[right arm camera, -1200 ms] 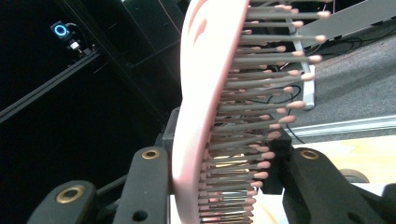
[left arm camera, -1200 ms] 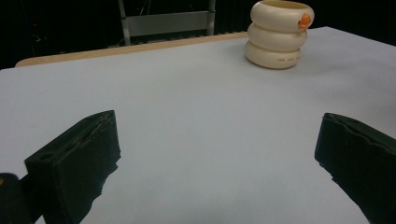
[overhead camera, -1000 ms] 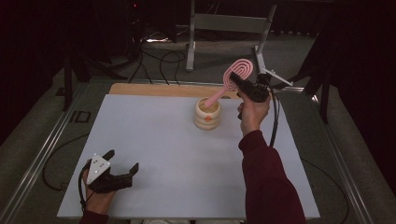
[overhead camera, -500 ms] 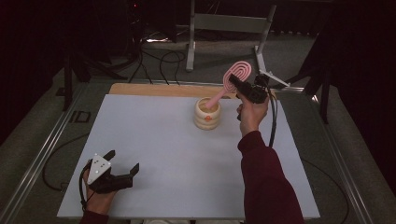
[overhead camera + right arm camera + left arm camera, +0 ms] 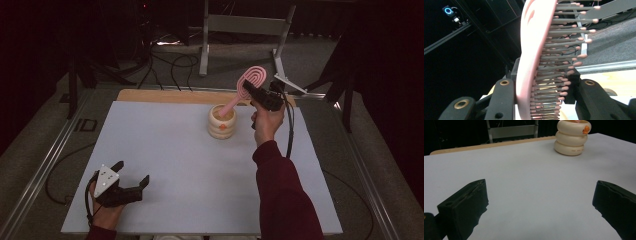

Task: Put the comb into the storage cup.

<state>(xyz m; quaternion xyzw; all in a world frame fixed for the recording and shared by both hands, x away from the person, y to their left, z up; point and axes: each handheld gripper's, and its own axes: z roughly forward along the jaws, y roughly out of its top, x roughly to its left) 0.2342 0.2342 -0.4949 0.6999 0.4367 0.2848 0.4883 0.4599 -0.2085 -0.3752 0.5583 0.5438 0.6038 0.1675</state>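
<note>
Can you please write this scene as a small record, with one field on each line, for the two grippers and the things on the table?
surface: white table
container: cream ringed holder, upright near the table's far edge
tool: pink hairbrush, tilted, handle end at the holder's mouth
right gripper: shut on the brush head, bristles against one jaw
left gripper: open, nothing between its jaws, low over the near left corner
far edge: wooden strip
</note>
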